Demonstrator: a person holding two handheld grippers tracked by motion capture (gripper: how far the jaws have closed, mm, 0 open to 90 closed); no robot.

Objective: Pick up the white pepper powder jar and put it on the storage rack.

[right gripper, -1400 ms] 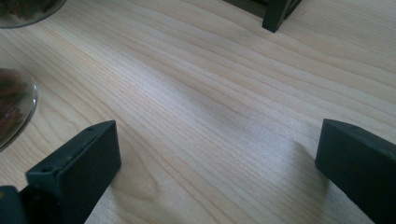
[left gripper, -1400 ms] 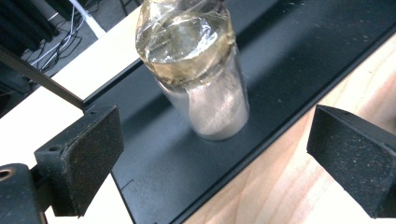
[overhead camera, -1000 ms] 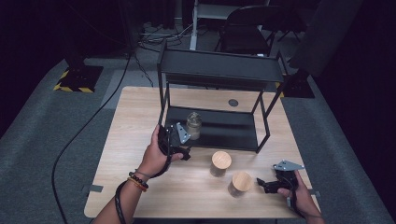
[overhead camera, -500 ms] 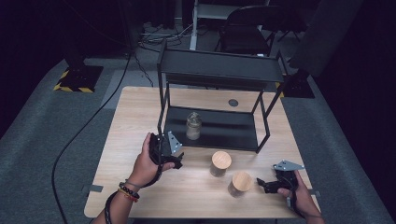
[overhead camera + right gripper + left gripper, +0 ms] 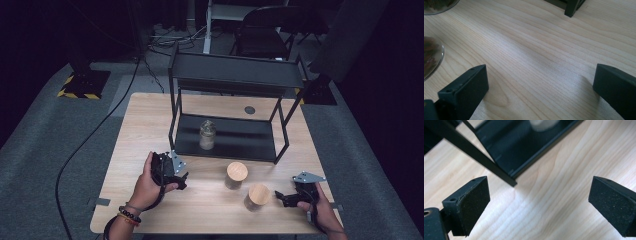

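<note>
We hold the left gripper (image 5: 176, 176) just off the rack's (image 5: 280, 80) front-left leg, jaws wide apart, nothing between them (bare wood in the left gripper view). The glass jar (image 5: 207, 135) stands on the rack's lower shelf, left part. The right gripper (image 5: 281, 197), also wide open and empty, rests near the worktop's (image 5: 150, 115) front-right corner, beside two lidded jars (image 5: 236, 174).

1. The high view looks forward and down over my light wooden table (image 5: 210, 200) from well above.
2. My left gripper view skims the tabletop, facing the black metal two-tier shelf rack (image 5: 506, 157).
3. My right gripper view sits equally low; all three share the wood and rack.
</note>
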